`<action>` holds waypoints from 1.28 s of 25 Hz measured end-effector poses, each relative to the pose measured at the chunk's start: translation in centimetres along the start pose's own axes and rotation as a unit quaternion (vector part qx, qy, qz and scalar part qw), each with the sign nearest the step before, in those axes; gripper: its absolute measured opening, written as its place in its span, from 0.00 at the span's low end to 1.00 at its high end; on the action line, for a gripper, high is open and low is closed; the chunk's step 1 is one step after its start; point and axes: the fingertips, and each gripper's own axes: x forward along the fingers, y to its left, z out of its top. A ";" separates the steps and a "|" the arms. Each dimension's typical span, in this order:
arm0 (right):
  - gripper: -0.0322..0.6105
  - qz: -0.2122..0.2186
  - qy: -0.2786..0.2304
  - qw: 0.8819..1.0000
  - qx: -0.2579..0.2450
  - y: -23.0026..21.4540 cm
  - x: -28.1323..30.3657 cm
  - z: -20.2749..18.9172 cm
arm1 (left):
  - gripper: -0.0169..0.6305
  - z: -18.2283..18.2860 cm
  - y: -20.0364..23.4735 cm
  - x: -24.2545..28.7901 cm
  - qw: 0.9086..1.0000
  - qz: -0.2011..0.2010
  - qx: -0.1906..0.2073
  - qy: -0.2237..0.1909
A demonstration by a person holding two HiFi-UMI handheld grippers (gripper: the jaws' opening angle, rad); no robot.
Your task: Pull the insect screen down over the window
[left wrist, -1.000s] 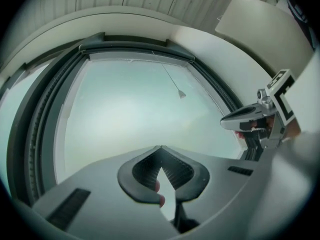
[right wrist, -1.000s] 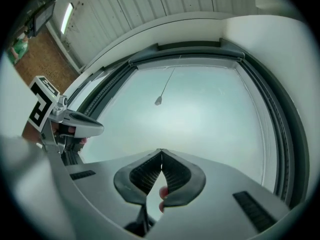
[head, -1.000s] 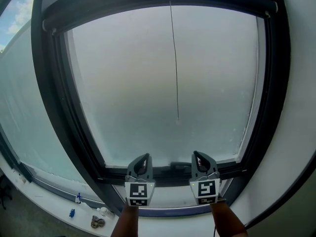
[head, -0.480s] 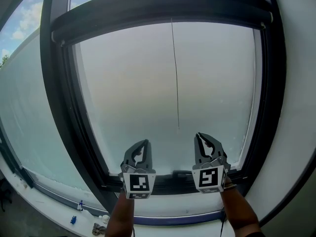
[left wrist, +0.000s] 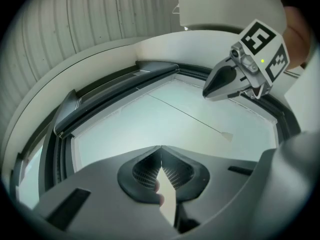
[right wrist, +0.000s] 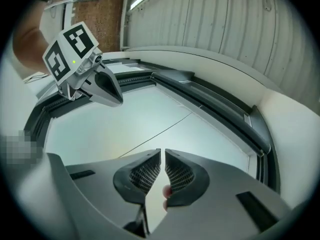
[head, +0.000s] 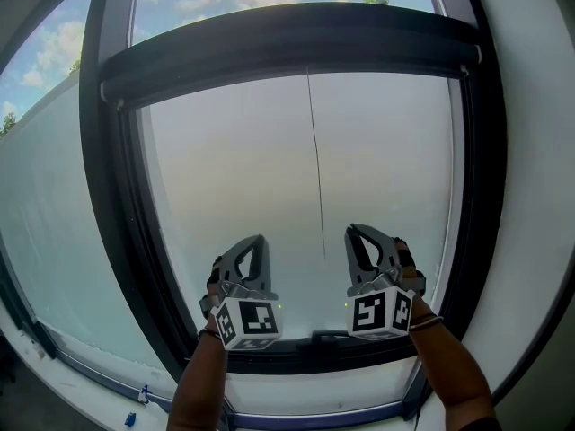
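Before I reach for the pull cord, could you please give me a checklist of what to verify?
1. left gripper open to grasp: not ok, jaws shut, empty.
2. right gripper open to grasp: not ok, jaws shut, empty.
3. pull cord hanging free between both grippers: ok.
4. cord end within reach: probably ok, it hangs about level with the jaw tips.
5. Anything drawn down from the roller housing: cannot tell.

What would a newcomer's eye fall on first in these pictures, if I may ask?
The left gripper and right gripper, jaws together on nothing, are held side by side before the lower pane of a dark-framed window. A thin cord hangs down its middle from a thick dark bar on top.
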 end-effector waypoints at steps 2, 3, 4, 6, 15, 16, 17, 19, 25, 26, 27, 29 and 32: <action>0.07 0.001 0.003 1.000 -0.031 -0.8 0.8 0.4 | 0.03 0.8 0.5 0.9 1.000 -0.008 0.004 0.006; 0.09 0.001 0.005 0.999 -0.045 -1.1 1.3 0.6 | 0.03 1.2 0.9 1.4 1.000 -0.011 0.002 0.006; 0.09 0.000 0.006 0.998 -0.059 -1.5 1.7 0.9 | 0.03 1.7 1.4 1.9 1.000 -0.012 0.003 0.005; 0.10 -0.004 0.008 0.996 -0.084 -2.4 2.6 1.4 | 0.03 2.8 2.7 2.9 1.000 0.000 0.019 0.000; 0.20 -0.033 0.013 0.984 -0.177 -7.8 6.6 4.8 | 0.15 7.5 8.2 6.3 0.991 0.057 0.125 0.004; 0.20 -0.036 0.015 0.982 -0.186 -8.4 6.9 5.2 | 0.16 7.9 8.7 6.7 0.989 0.060 0.136 0.007; 0.21 -0.038 0.019 0.980 -0.194 -9.0 7.3 5.4 | 0.20 8.2 9.2 7.1 0.987 0.063 0.148 0.011; 0.23 -0.042 0.025 0.977 -0.210 -10.1 8.0 5.7 | 0.24 8.7 10.1 7.9 0.982 0.068 0.178 0.019; 0.31 -0.041 0.030 0.964 -0.260 -12.9 10.1 6.5 | 0.38 10.4 12.7 10.3 0.962 0.079 0.258 0.034; 0.32 -0.041 0.034 0.962 -0.268 -13.3 10.5 6.6 | 0.40 10.7 13.1 10.7 0.960 0.080 0.265 0.037; 0.33 -0.041 0.038 0.960 -0.275 -13.8 10.9 6.8 | 0.41 10.9 13.5 11.1 0.957 0.082 0.274 0.041; 0.36 -0.043 0.044 0.957 -0.282 -14.7 11.6 7.3 | 0.42 11.6 14.1 11.7 0.950 0.087 0.296 0.049; 0.37 -0.050 0.051 0.954 -0.290 -16.1 12.5 7.7 | 0.42 12.4 15.2 12.4 0.939 0.093 0.324 0.066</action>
